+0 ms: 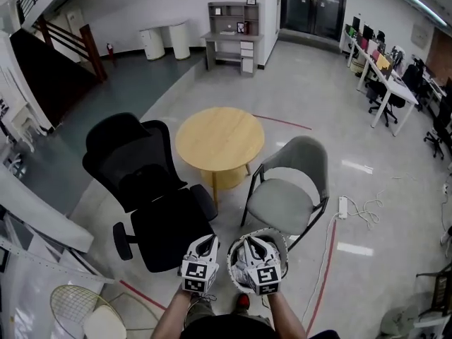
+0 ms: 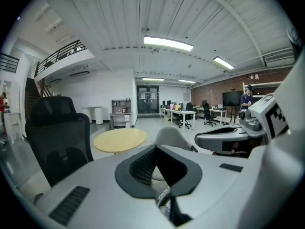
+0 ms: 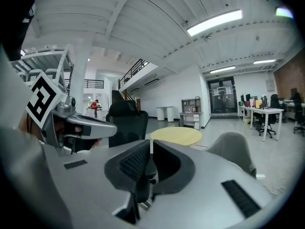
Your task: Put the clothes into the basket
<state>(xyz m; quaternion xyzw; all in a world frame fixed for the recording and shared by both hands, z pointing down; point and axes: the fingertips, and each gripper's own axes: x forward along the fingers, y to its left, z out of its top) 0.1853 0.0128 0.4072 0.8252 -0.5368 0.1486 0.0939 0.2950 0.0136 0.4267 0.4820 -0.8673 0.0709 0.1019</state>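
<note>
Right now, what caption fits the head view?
Left gripper and right gripper by a white basket, facing a round wooden table, black office chair, grey chair.

The round table [image 1: 219, 143] has a smooth, matt top of pale wood. The office chair [image 1: 127, 157] is black cloth, the floor [image 1: 325, 83] glossy. The right hand-held gripper [image 3: 151, 144] is matt grey plastic, its pads [image 3: 133, 162] black and ribbed.

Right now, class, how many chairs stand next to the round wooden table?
2: a black office chair left of the table, and a grey chair right of it. Other chairs stand by the far desks; some may be hidden.
</note>
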